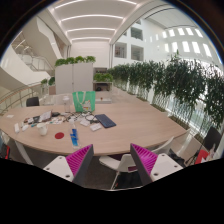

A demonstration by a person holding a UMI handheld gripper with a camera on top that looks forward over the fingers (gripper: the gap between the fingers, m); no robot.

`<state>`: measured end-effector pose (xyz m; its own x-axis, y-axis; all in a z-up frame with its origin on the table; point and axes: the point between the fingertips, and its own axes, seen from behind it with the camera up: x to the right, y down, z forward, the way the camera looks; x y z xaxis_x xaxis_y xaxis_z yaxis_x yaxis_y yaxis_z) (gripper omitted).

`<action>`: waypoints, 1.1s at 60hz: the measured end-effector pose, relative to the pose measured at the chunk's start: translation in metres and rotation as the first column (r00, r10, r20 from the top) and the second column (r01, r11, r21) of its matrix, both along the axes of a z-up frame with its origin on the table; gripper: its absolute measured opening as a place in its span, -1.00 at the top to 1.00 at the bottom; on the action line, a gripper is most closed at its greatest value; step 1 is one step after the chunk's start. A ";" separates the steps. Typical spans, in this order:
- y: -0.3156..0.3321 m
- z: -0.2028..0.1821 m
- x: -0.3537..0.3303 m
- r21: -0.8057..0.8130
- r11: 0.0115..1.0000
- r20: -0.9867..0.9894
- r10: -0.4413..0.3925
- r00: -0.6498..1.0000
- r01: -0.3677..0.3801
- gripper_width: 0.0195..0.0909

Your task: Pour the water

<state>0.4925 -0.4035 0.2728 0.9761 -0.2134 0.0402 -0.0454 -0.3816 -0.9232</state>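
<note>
Gaping wide, fingers (80, 160) hold nothing above table (135, 125).

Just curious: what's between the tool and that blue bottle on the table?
In the gripper view, only bare tabletop separates the open tool from the blue bottle.

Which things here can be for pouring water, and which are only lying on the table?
For the job: the claw, open and holding nothing; the blue bottle, possibly, beyond its fingers.

Lying about: the green item, the dark flat thing, the red item, the chairs, all at the table.
</note>
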 end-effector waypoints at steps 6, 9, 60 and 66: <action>-0.001 -0.001 -0.018 0.007 1.000 -0.015 -0.013 1.000 0.014 -0.77; -0.002 -0.003 -0.025 0.009 1.000 -0.017 -0.018 1.000 0.018 -0.77; 0.336 -0.209 -0.184 0.156 0.987 -0.051 0.052 0.997 -0.043 -0.74; 0.363 -0.214 -0.167 0.142 0.990 -0.017 -0.005 1.000 0.007 0.17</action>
<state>0.3254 -0.0401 0.0587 0.9751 -0.2218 -0.0072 -0.0632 -0.2462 -0.9671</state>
